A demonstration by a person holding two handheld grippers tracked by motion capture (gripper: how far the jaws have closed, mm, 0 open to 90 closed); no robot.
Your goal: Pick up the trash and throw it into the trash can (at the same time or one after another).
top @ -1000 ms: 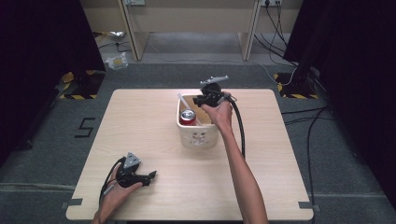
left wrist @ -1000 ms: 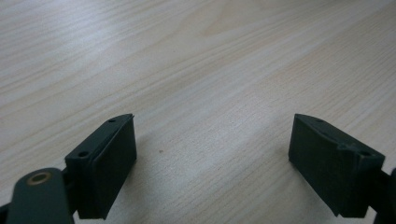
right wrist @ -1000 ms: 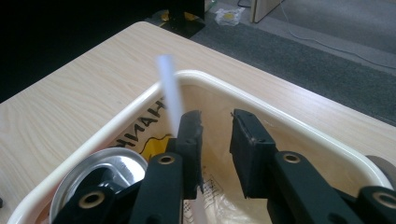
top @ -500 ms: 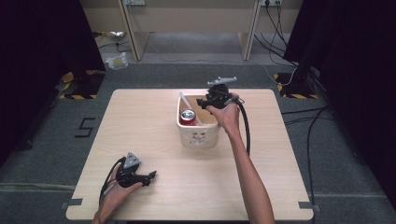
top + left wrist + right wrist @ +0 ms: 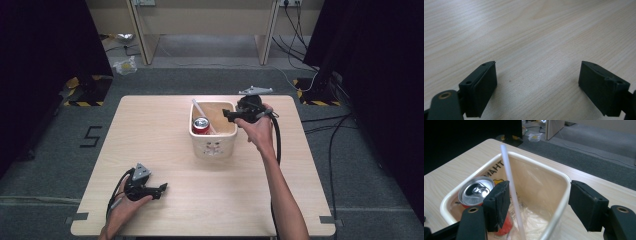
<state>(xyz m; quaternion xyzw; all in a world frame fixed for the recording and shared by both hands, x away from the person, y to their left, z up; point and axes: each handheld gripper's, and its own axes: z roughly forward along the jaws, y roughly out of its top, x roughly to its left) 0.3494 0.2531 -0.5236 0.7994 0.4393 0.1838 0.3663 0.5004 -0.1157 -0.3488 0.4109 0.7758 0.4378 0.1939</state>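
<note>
A cream plastic tub (image 5: 213, 145) stands near the middle of the table, a little toward the back. Inside it a red soda can (image 5: 201, 124) stands upright, and a white straw (image 5: 202, 114) leans across the tub. In the right gripper view the can (image 5: 477, 191) and straw (image 5: 511, 187) sit just ahead of the jaws. My right gripper (image 5: 226, 114) hovers over the tub's right rim, open, with nothing held (image 5: 539, 205). My left gripper (image 5: 162, 189) rests near the table's front left, open over bare wood (image 5: 537, 85).
The light wooden table (image 5: 150, 130) has bare surface left and right of the tub. Grey carpet surrounds it, with desk legs (image 5: 142, 35) and cables (image 5: 320, 125) behind and black curtains at both sides. A crumpled bag (image 5: 125, 65) lies on the floor.
My right gripper has drifted to the right, from over the tub's middle to its right rim. The left gripper has stayed put.
</note>
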